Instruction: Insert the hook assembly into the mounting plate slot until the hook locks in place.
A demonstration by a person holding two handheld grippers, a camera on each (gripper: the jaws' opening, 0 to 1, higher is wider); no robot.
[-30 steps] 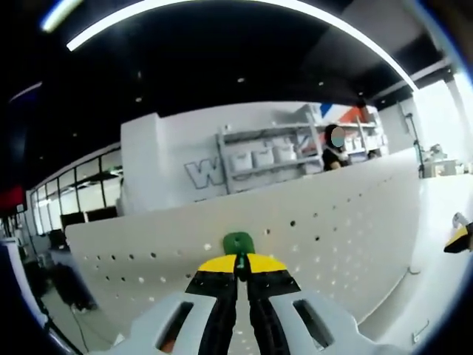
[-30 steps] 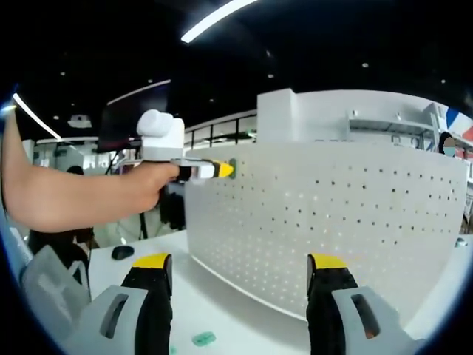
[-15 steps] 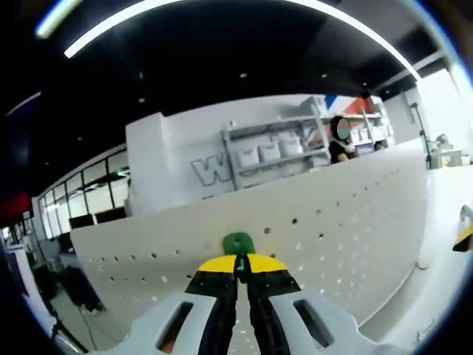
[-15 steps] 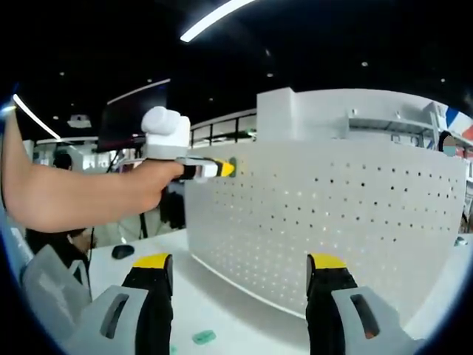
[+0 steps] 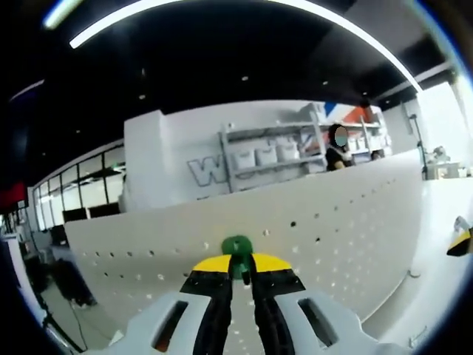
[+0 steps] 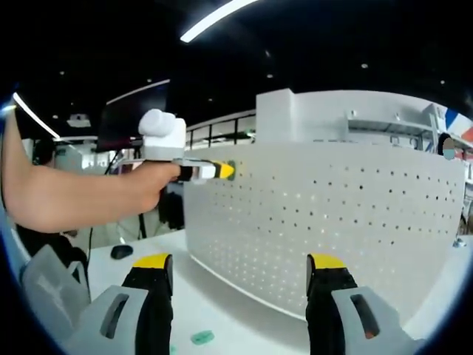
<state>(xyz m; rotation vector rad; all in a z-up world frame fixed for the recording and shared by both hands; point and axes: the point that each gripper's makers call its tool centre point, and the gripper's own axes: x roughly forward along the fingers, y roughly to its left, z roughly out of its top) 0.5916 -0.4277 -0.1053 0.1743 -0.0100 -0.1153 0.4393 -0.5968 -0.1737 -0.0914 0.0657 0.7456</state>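
— Two grippers, left first: what does each one have?

— My left gripper [image 5: 240,268] has its jaws pinched on the green hook assembly [image 5: 237,247], whose tip pokes out just past the yellow pads. Straight ahead stands the white perforated mounting plate [image 5: 347,222], upright, with the hook at its upper left corner. In the right gripper view I see the left gripper [image 6: 222,171] touching that corner, its long axis pointing into the plate's face.

— And the right?

— My right gripper [image 6: 240,277] is spread wide and holds nothing, low over the table [image 6: 222,303], well apart from the plate. Left is nearer. The plate's face is unobstructed, with free room all round.
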